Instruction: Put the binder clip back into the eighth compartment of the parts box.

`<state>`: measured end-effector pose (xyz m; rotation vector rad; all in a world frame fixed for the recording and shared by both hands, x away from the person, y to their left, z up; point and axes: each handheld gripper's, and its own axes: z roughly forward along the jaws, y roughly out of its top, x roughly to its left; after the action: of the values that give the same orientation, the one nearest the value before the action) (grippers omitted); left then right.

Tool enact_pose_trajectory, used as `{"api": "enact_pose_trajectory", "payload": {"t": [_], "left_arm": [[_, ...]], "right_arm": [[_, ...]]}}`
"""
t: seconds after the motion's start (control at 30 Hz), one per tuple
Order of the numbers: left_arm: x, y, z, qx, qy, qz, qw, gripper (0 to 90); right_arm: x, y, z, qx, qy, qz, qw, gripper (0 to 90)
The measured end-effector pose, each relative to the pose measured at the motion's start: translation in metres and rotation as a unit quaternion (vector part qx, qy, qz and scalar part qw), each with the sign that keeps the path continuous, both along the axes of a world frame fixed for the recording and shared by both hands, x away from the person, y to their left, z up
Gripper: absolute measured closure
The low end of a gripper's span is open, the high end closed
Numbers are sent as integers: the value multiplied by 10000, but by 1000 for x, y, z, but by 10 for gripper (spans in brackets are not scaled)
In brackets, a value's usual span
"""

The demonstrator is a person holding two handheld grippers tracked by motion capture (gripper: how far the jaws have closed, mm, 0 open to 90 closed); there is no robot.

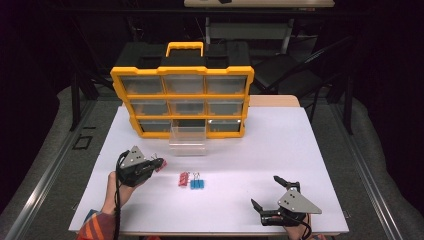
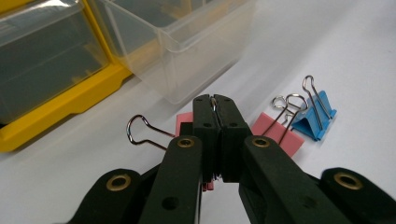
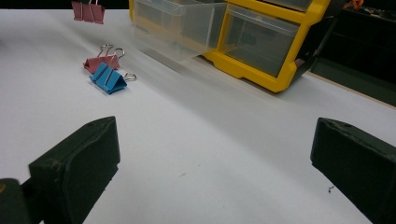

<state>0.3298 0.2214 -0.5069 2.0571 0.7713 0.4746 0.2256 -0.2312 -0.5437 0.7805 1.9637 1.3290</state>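
Your left hand-held gripper is pinching a pink binder clip, its black jaws pressed together on the clip's wire handle. The clip's pink body is peeking out to the left of the jaws, and its other wire handle is sticking out farther left, above the white surface. Just right of the jaws, a second pink clip is lying on the surface, and a blue clip is sitting right beside it, their wire handles overlapping. Ahead of the jaws, a clear plastic drawer is standing pulled out from the yellow organizer, whose frame is running along the left edge.
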Motion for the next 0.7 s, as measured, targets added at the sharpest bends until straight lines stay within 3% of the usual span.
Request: {"api": "enact_pose_trajectory", "payload": {"t": [0.27, 0.7], "left_arm": [[9, 1, 15, -85, -29, 53, 9999, 883], [15, -3, 39, -218, -282, 56, 9993, 884]], "right_arm": [[0, 0, 0, -25, 21, 1, 10000, 8], [-1, 0, 0, -44, 39, -10, 10000, 8]]}}
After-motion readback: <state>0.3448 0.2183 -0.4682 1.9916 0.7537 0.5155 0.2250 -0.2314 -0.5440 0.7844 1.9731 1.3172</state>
